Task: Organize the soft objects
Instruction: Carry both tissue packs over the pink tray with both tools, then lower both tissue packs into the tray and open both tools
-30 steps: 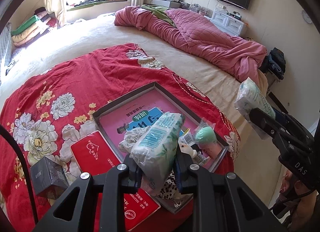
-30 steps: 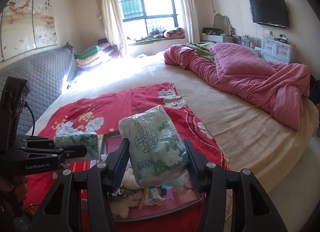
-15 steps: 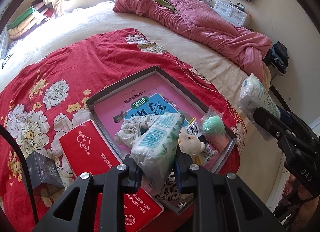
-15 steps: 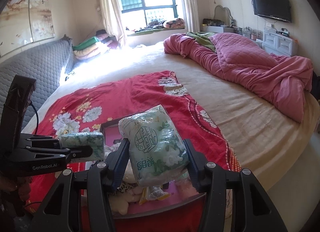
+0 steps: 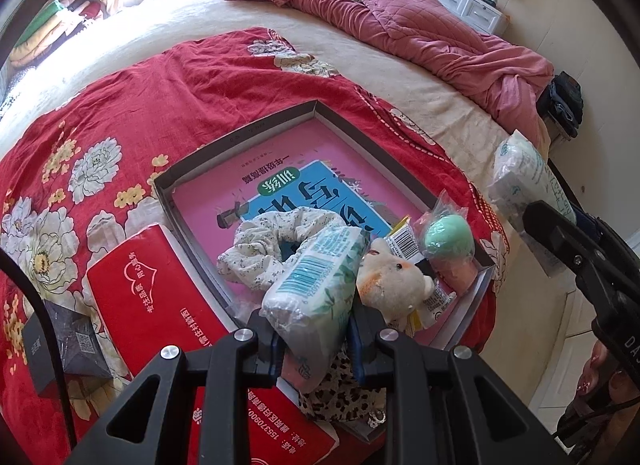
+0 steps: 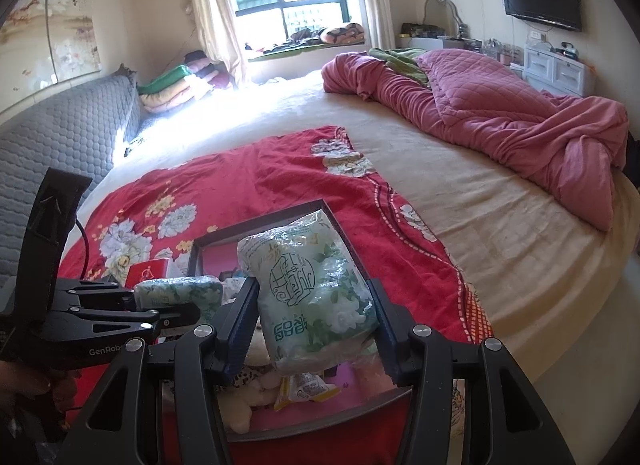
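My left gripper is shut on a green-and-white tissue pack and holds it above the near edge of a shallow grey box on the red floral blanket. My right gripper is shut on a second tissue pack above the same box. The box has a pink and blue book as its floor and holds a floral scrunchie, a small plush toy, a green and pink sponge in a wrapper and a leopard-print cloth. The right gripper and its pack show at the right of the left wrist view.
A red tissue box and a small black box lie left of the grey box. A pink quilt is bunched at the far right of the bed. A grey padded headboard runs along the left. The bed's edge and the floor are at the right.
Both grippers have moved forward and lower toward the grey box, each still holding its tissue pack. The box contents now look larger and closer.
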Motion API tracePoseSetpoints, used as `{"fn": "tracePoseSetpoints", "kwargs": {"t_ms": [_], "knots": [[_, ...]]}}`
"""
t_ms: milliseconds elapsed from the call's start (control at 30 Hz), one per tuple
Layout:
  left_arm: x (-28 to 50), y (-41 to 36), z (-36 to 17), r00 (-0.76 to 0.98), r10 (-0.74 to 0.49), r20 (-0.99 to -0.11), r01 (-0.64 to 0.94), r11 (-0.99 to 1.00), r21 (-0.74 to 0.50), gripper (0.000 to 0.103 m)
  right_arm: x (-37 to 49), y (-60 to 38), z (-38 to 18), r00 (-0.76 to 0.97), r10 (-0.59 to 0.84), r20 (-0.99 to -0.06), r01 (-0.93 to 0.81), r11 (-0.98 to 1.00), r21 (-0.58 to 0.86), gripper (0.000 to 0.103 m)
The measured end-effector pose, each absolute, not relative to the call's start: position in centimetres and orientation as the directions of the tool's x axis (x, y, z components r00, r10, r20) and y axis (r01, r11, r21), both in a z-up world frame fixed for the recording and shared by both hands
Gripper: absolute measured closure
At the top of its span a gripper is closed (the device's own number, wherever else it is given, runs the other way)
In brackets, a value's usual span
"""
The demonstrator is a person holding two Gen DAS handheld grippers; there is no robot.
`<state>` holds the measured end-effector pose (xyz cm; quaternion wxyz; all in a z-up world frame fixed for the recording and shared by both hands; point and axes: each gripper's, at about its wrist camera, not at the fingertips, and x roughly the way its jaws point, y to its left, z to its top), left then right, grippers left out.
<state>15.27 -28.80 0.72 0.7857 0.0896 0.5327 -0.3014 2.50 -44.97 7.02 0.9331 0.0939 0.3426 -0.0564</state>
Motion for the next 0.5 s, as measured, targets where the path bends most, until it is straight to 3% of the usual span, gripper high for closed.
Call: {"fn": "tracePoseSetpoints", "kwargs": {"t_ms": [500], "knots": [[15.7,-29.2,-0.8,0.214,-0.371,-0.904,0.584,0.79,-0.186,0.077,4.8,-44.7,2.4,0.677,-0.011,-0.736,0.206,0.963,0.175,0.048]]}}
